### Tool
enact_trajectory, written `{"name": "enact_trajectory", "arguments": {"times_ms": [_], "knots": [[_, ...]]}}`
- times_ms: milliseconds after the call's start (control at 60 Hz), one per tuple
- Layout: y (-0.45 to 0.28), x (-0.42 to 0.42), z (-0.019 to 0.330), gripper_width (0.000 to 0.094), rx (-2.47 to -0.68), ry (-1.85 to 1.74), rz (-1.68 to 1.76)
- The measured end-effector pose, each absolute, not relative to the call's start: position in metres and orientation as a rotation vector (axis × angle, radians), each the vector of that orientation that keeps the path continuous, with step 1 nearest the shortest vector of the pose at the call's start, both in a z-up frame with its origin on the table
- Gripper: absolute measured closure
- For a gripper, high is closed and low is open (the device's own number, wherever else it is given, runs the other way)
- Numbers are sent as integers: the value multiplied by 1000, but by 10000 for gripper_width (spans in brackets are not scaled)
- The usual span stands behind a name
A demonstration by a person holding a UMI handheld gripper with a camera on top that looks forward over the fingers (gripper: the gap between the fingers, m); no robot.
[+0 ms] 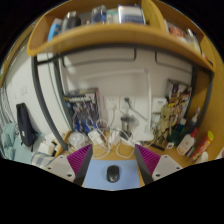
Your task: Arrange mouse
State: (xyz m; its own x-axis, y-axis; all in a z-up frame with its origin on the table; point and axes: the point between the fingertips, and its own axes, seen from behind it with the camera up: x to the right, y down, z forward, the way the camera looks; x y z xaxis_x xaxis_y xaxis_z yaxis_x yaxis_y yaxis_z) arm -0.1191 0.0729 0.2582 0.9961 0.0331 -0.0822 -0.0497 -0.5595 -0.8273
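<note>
A small dark oval computer mouse (113, 173) is lying on a pale blue rectangular mat (112, 178), between the gripper's (112, 160) two fingers and untouched by either. The fingers, each showing a magenta pad (77, 160), are standing wide apart, holding nothing. The mouse is looking black and rounded (finer detail is too small to tell). Beyond the fingers, a tangle of white cables (100, 135) is sitting against the white wall (120, 70). Above, a curved wooden shelf (110, 35) is carrying several boxes and containers whose contents cannot be made out.
</note>
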Motion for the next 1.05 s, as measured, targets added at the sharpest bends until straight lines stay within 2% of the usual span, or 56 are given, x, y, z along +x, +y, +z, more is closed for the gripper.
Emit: {"name": "enact_trajectory", "arguments": {"times_ms": [133,267,550,1050], "knots": [[46,-120,340,93,-2061,38,106],[9,-124,384,94,-2004,68,107],[-49,-137,390,97,-2005,49,106],[-84,-156,365,93,-2071,4,100]]}}
